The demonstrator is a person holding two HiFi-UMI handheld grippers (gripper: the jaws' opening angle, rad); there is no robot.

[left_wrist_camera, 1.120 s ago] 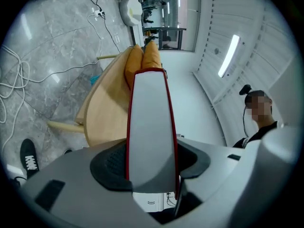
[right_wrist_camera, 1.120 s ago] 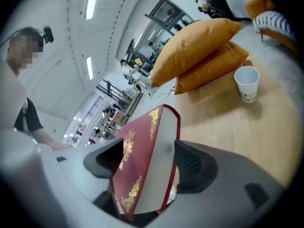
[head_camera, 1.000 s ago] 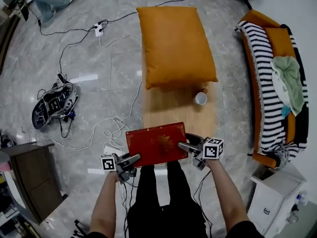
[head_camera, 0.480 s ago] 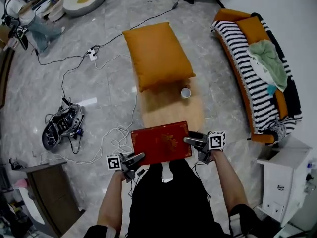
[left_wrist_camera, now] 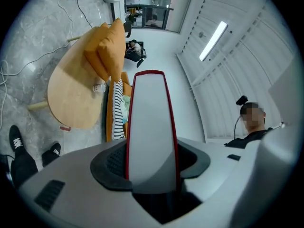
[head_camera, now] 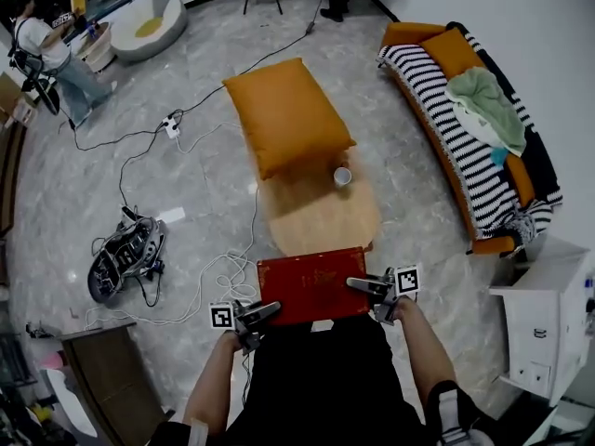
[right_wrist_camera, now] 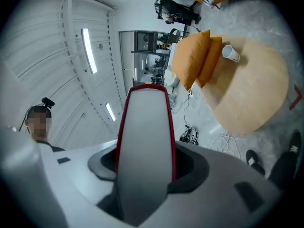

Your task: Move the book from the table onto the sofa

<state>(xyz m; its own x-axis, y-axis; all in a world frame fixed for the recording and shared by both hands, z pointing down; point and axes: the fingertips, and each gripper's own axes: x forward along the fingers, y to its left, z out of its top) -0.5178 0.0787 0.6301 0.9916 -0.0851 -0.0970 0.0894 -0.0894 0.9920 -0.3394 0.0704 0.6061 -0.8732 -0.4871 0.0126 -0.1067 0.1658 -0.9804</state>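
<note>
A red book [head_camera: 311, 286] hangs flat in the air just past the near end of the wooden table [head_camera: 321, 216], held between both grippers. My left gripper [head_camera: 270, 308] is shut on its left edge, and my right gripper [head_camera: 358, 285] is shut on its right edge; the right jaws have just been closing with the book between them. In the left gripper view the book's pale page edge [left_wrist_camera: 151, 127] fills the gap between the jaws of the left gripper [left_wrist_camera: 151, 163]. The right gripper view shows the same book [right_wrist_camera: 145, 137] in the right gripper [right_wrist_camera: 145, 167]. The striped sofa [head_camera: 465, 128] stands at the far right.
A large orange cushion [head_camera: 284, 114] and a white cup [head_camera: 343, 176] sit on the table. Green cloth [head_camera: 488, 105] lies on the sofa. Cables and a dark bag [head_camera: 125, 258] lie on the floor at left. A white cabinet [head_camera: 548, 314] stands at right, a dark one [head_camera: 102, 360] at left.
The book and both grippers have risen from the table's near end and come back toward the person. The head view has pulled up and away, showing more of the room.
</note>
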